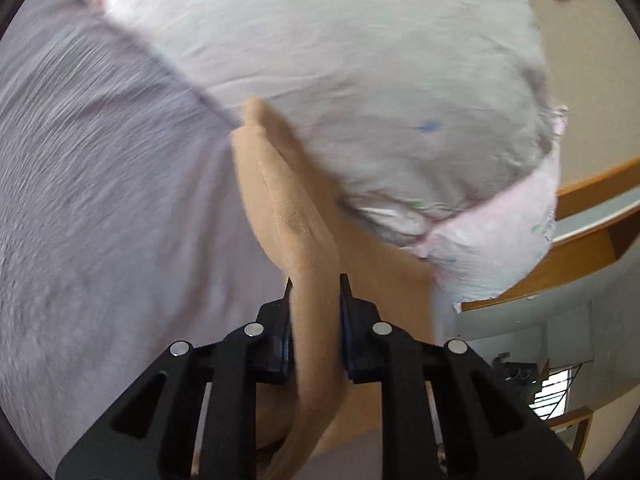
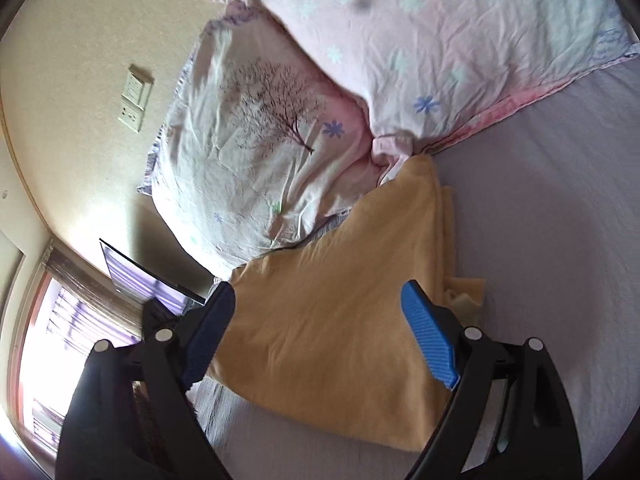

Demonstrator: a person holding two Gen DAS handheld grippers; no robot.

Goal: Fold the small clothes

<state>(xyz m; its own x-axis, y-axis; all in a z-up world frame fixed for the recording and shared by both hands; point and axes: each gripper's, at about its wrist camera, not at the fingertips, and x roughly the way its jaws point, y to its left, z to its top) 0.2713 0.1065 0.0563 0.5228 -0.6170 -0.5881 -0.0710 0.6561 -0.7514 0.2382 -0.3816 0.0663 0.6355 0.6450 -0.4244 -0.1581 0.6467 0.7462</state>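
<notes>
The soft tan-yellow fleece garment [image 2: 340, 320] lies partly folded on the lilac bedsheet [image 2: 560, 220], just below two floral pillows [image 2: 256, 152]. The left claw [image 1: 315, 286] pinches a raised fold of it [image 1: 296, 216]; the right claw [image 2: 320, 320] hangs wide open above it.

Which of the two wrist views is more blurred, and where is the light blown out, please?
Left wrist view: heavy motion blur smears the pillow and bedsheet, though the left gripper stays sharp. Right wrist view: mostly sharp, with the window overexposed at lower left.
</notes>
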